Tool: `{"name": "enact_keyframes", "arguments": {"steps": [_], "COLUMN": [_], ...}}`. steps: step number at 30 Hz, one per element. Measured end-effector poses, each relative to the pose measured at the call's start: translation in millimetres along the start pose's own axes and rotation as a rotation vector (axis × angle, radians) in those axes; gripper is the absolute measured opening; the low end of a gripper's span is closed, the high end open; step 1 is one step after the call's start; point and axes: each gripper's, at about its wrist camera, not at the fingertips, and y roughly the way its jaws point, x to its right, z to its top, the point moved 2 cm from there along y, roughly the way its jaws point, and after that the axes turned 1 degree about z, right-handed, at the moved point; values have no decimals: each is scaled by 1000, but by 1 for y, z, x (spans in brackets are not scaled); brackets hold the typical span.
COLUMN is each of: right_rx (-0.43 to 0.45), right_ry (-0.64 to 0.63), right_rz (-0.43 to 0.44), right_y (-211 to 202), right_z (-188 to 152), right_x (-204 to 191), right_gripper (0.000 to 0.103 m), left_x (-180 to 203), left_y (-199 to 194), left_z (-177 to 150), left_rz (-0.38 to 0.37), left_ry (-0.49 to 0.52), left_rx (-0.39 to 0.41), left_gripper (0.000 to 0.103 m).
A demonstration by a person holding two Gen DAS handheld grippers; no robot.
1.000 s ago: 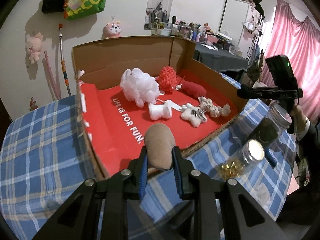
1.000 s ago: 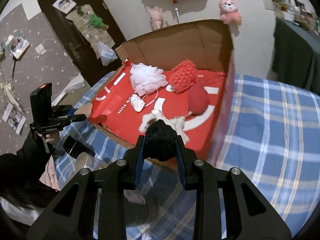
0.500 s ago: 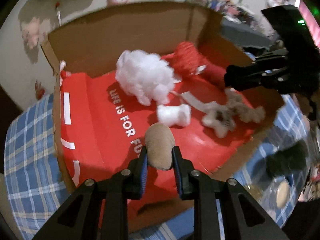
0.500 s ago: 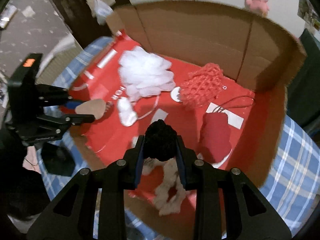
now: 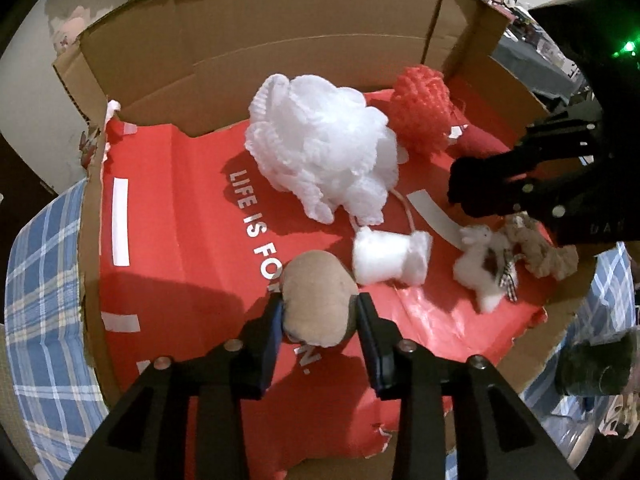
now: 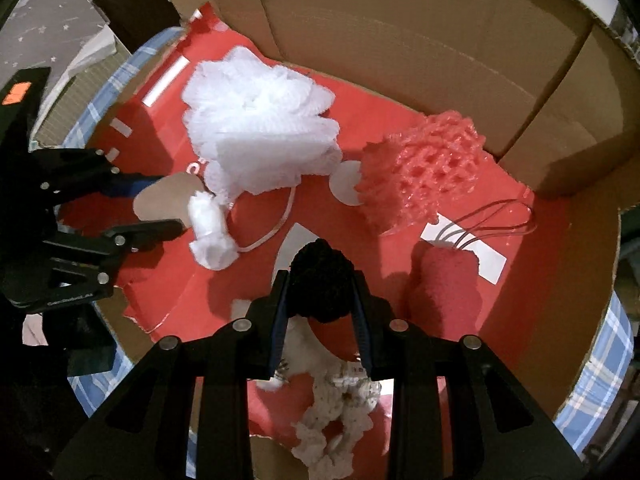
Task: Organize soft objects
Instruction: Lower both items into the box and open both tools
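Observation:
My left gripper [image 5: 318, 312] is shut on a tan soft pouch [image 5: 318, 300] and holds it over the red floor of the cardboard box [image 5: 280, 44]. My right gripper [image 6: 320, 288] is shut on a black fuzzy ball [image 6: 322, 280] over the box's near right part. The right gripper also shows in the left wrist view [image 5: 500, 188], and the left gripper in the right wrist view [image 6: 132, 208]. In the box lie a white mesh puff [image 5: 324, 148], a red knitted pouch [image 5: 420, 108], a small white fluffy piece [image 5: 390, 256], a white plush animal [image 5: 480, 268] and a red plush roll [image 6: 444, 284].
A beige knitted scrunchie [image 5: 540, 248] lies at the box's right edge; it shows cream under my right gripper [image 6: 336, 428]. The box stands on a blue plaid cloth [image 5: 40, 280]. Its tall cardboard walls [image 6: 440, 40] close the far side. A dark jar [image 5: 592, 368] stands right of the box.
Both grippers have moved forward from over the plaid cloth to over the box floor, each still holding its object. The box contents have not moved.

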Motion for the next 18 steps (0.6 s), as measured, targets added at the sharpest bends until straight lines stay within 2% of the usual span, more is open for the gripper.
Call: {"name": "enact_keyframes", "arguments": {"steps": [8, 10, 18], "right_rx": [-18, -13, 34], "right_ry": [-10, -11, -27], "right_rz": [-29, -31, -43], "right_y": [7, 9, -2], "right_z": [3, 6, 14], "right_x": [-3, -6, -19], "right_gripper": [34, 63, 64], "left_x": [-4, -3, -7], "left_y": [3, 4, -17], "left_z": [6, 6, 0], "left_rz": [10, 13, 9], "left_ry": [3, 2, -1], "left_rx": [5, 8, 49], "left_gripper": [50, 53, 71]}}
